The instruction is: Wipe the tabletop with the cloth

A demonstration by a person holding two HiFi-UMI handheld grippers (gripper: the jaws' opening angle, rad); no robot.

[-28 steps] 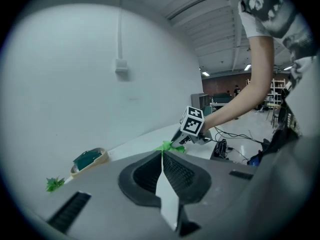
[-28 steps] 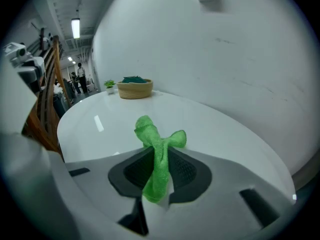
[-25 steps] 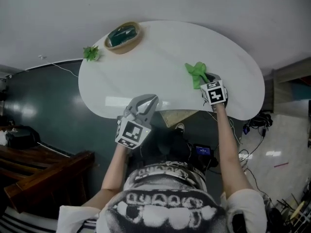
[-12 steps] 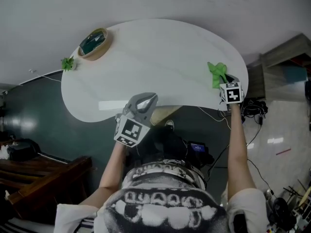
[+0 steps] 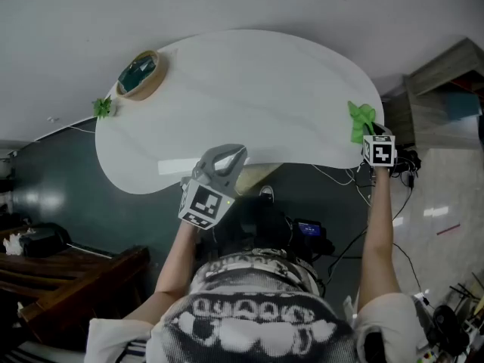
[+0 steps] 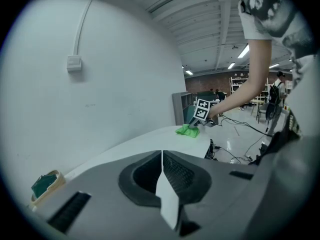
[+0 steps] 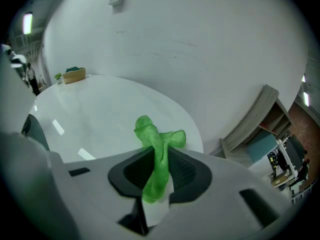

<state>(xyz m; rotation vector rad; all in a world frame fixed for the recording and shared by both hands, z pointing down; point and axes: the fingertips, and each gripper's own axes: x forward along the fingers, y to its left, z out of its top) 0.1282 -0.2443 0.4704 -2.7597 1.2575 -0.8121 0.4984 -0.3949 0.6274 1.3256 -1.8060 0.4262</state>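
A crumpled green cloth [image 5: 360, 119] lies at the far right end of the white oval tabletop [image 5: 242, 89]. My right gripper [image 5: 366, 132] is shut on it; in the right gripper view the cloth [image 7: 156, 154] stands pinched between the jaws, and from the left gripper view the cloth [image 6: 188, 130] shows far off at the table's end. Shut with nothing in it, my left gripper [image 5: 228, 156] hangs at the table's near edge, and its jaws [image 6: 163, 176] meet in a thin line.
A round wicker basket [image 5: 138, 72] with something dark green inside sits at the table's far left end, and a small green plant [image 5: 102, 107] is beside it. A grey shelf unit [image 5: 446, 74] stands past the right end. Cables lie on the floor [image 5: 393, 165].
My right gripper has slid the cloth rightward along the tabletop, from the right-middle out to its far right end. My left gripper has stayed at the near edge.
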